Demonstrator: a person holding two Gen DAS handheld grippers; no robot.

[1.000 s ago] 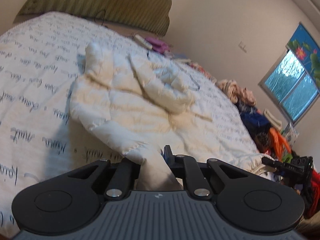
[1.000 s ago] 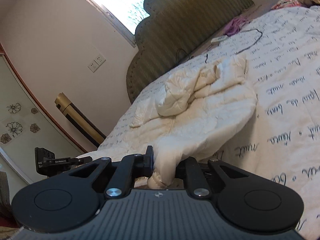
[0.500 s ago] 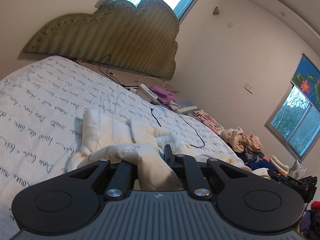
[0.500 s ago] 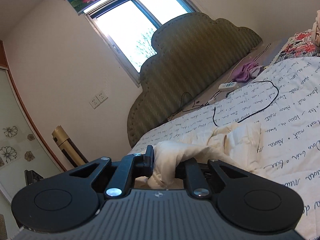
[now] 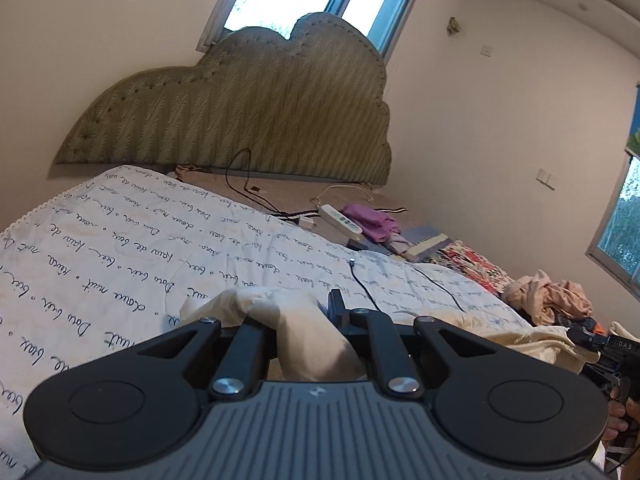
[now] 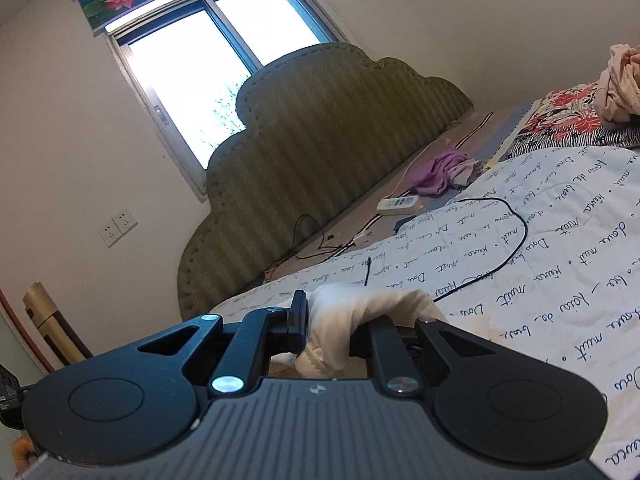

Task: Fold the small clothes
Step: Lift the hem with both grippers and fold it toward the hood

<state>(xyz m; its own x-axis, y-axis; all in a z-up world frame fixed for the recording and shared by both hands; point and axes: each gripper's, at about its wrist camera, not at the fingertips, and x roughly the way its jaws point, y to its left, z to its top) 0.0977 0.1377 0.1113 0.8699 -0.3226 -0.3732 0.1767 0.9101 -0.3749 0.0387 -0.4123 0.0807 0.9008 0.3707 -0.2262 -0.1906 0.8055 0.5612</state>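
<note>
Two grippers each pinch a part of one cream quilted garment, and each wrist camera looks along its fingers toward the head of the bed.

From the left wrist camera, the left gripper [image 5: 304, 320] has its jaws clamped tight on a bunched fold of the cream garment [image 5: 308, 332], which swells up between the fingers at the centre of the frame. More of the same cloth trails off toward 3 o'clock, where the other gripper's black body shows at the frame edge. Under it lies the white bedspread [image 5: 120, 256] printed with handwritten script. A black cable [image 5: 400, 280] runs across the spread at about 1 o'clock from the gripper. Beyond it sit a white power strip [image 5: 340, 220] and a purple cloth [image 5: 372, 222], with the olive padded headboard [image 5: 248, 116] at 12 o'clock. A heap of pinkish clothes [image 5: 552, 292] lies toward 3 o'clock.

From the right wrist camera, the right gripper [image 6: 332, 332] has its jaws drawn narrow, gripping a stitched edge of the garment [image 6: 340, 320]. The cloth bulges over the right finger. The cable [image 6: 516, 240] loops at 2 o'clock, the power strip [image 6: 400, 205] and purple cloth [image 6: 438, 172] at 1 o'clock, and the headboard [image 6: 320, 152] at 12 o'clock below a bright window [image 6: 216, 64].
</note>
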